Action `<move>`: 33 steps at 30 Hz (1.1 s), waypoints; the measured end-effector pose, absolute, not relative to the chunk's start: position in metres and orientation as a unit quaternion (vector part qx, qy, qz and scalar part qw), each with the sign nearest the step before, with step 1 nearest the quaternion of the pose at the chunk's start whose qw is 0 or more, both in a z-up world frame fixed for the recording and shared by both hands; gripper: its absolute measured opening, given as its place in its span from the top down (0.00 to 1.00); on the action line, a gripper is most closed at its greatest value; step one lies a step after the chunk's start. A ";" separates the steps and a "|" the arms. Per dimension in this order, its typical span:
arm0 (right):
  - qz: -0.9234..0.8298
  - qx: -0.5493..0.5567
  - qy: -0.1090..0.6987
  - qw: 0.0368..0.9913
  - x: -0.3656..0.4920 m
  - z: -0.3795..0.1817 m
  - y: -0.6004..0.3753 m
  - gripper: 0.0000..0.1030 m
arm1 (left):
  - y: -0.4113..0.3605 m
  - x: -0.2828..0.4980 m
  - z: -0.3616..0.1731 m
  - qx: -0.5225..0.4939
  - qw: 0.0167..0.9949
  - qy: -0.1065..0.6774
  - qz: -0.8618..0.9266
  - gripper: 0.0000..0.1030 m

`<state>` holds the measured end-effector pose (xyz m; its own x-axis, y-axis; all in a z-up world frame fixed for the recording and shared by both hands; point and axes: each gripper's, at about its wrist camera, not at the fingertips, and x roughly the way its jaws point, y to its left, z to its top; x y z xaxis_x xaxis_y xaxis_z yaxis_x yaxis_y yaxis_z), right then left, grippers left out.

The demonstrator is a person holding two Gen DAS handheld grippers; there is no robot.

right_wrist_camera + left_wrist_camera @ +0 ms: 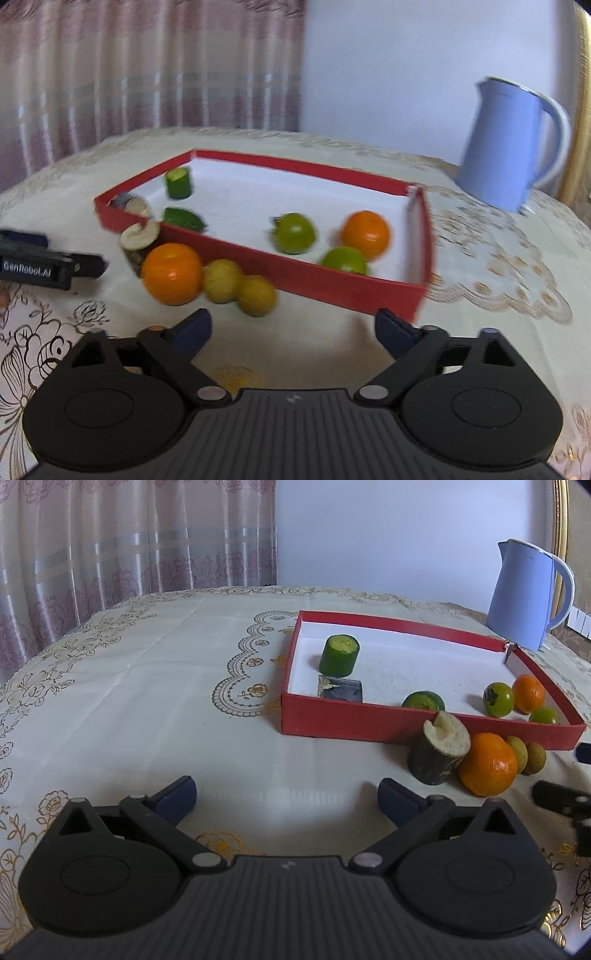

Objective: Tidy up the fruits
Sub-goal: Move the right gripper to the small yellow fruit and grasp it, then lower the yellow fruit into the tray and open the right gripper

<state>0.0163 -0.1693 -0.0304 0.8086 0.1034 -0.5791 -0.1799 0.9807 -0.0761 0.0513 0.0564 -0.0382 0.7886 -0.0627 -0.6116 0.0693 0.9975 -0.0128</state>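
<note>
A red box point(369, 722) point(332, 284) lies on the table. Inside are a green cucumber chunk point(339, 655) point(178, 183), a dark chunk point(340, 688), a lime point(423, 700) point(183, 218), a green tomato point(498, 699) point(294, 233), a small orange point(528, 693) point(365, 233) and another green fruit point(543, 715) point(344, 260). Outside its front wall sit a dark cut chunk point(437, 751) point(139, 240), a big orange point(488, 763) point(172, 273) and two yellow-brown fruits point(526, 751) point(240, 286). My left gripper point(286, 795) is open and empty. My right gripper point(293, 328) is open and empty, just short of the yellow fruits.
A blue jug point(526, 594) point(511, 144) stands behind the box at the right. A patterned cloth point(147, 683) covers the table. Curtains hang behind. The left gripper shows at the left edge of the right wrist view point(44, 264).
</note>
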 end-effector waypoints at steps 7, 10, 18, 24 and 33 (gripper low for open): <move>0.105 -0.082 0.301 0.944 0.028 -0.029 -0.159 0.39 | 0.056 0.051 -0.038 0.005 0.946 0.323 -0.035 0.00; 0.124 -0.083 0.298 0.943 0.027 -0.030 -0.160 0.50 | 0.056 0.051 -0.038 0.005 0.946 0.323 -0.035 0.00; 0.149 -0.096 0.292 0.940 0.020 -0.029 -0.160 0.70 | 0.056 0.051 -0.038 0.006 0.946 0.324 -0.034 0.00; 0.119 -0.074 0.296 0.945 0.012 -0.029 -0.168 0.76 | 0.056 0.051 -0.038 0.006 0.946 0.324 -0.034 0.00; 0.091 -0.030 0.306 0.947 0.022 -0.029 -0.181 0.76 | 0.056 0.051 -0.038 0.006 0.945 0.324 -0.034 0.00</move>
<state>0.0217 -0.1811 -0.0286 0.7959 0.1545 -0.5854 -0.1916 0.9815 -0.0015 0.0511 0.0563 -0.0381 0.7879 -0.0612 -0.6128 0.0687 0.9976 -0.0114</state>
